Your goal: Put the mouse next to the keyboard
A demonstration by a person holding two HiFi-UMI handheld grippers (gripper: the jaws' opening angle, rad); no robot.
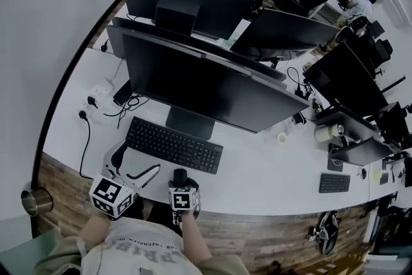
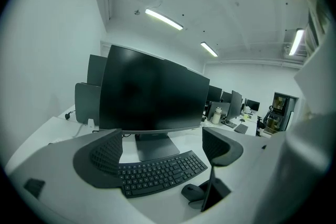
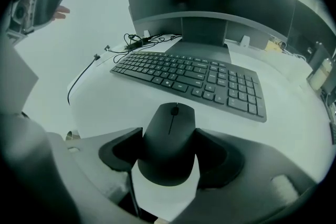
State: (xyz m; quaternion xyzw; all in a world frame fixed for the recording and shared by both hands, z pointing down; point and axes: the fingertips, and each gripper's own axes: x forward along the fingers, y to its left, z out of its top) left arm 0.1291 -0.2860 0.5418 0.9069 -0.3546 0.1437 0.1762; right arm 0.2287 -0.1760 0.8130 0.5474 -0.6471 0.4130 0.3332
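At desk edge before keyboard (image 1: 174,145): right gripper (image 1: 181,178) clamps mouse (image 3: 169,139), jaws wide; left gripper (image 2: 165,150) spread, empty.

A keyboard (image 1: 174,145) lies on a desk (image 1: 270,177), just in front of the stand of a monitor (image 1: 206,84). The mouse (image 3: 169,141) sits on the desk before the keyboard's right half, near the desk's front edge, between the jaws of the right gripper (image 1: 181,181), with a pad against each side. The left gripper (image 1: 129,167) hovers at the keyboard's front left corner, jaws apart. A power strip (image 1: 96,96) lies back left, and a second keyboard (image 1: 335,183) lies far right
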